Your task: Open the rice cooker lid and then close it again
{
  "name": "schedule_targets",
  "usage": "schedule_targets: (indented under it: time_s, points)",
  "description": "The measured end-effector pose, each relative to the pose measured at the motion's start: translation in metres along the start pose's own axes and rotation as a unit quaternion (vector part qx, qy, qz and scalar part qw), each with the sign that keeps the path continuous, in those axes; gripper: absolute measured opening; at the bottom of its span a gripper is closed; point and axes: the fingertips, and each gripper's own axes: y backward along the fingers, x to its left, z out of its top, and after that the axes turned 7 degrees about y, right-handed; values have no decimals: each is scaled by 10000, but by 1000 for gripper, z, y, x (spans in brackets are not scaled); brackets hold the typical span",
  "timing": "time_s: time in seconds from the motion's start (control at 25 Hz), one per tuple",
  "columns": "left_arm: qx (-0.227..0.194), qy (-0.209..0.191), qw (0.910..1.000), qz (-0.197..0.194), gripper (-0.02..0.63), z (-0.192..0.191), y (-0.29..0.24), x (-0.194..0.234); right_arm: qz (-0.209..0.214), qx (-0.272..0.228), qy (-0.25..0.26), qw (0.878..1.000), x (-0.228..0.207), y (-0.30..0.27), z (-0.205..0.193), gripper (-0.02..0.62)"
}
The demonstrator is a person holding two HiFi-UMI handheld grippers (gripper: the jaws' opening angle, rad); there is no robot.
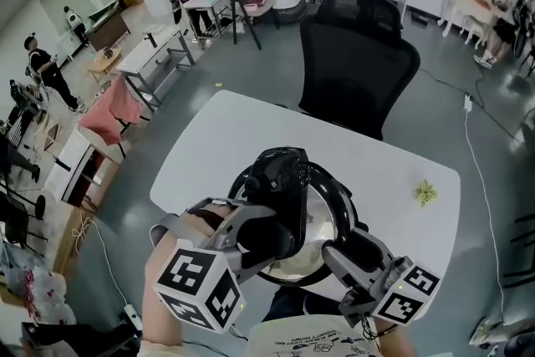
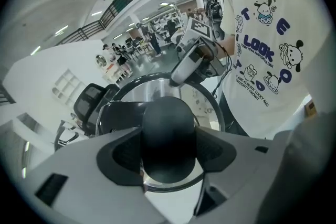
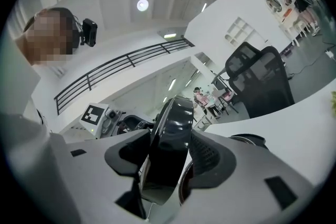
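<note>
A black rice cooker point(image 1: 341, 201) stands on the white table point(image 1: 217, 138), and its shiny inner pot point(image 1: 322, 223) shows. The black lid point(image 1: 282, 180) is raised on edge over the pot. My left gripper point(image 1: 269, 235) comes in from the lower left, and in the left gripper view its jaws point(image 2: 168, 150) are shut on the lid's rounded front point(image 2: 168, 134). My right gripper point(image 1: 331, 252) sits at the cooker's near right. In the right gripper view the lid's rim point(image 3: 170, 134) runs edge-on between its jaws point(image 3: 168, 161), and both pads seem to touch it.
A black office chair point(image 1: 355, 71) stands behind the table. A small green thing point(image 1: 425, 192) lies on the table's right side. Desks, a pink-covered stand point(image 1: 113, 113) and several people fill the floor at left and back. A cable point(image 1: 481, 180) runs along the floor at right.
</note>
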Motion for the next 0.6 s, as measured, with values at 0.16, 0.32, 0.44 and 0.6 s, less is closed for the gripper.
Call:
schedule_targets:
  time_s: [0.16, 0.32, 0.44, 0.6]
  points:
    - [72, 159, 9997, 167, 288, -14, 24, -3, 242, -75, 9, 9997, 24, -14, 2, 242]
    - [163, 318, 9987, 362, 288, -32, 53, -6, 462, -87, 85, 9989, 53, -31, 2, 239]
    - [241, 429, 9976, 478, 288, -35, 63, -6, 627, -95, 106, 9979, 62, -37, 6, 238]
    - [338, 519, 9962, 614, 288, -34, 65, -4, 771, -83, 142, 9969, 63, -38, 10, 236]
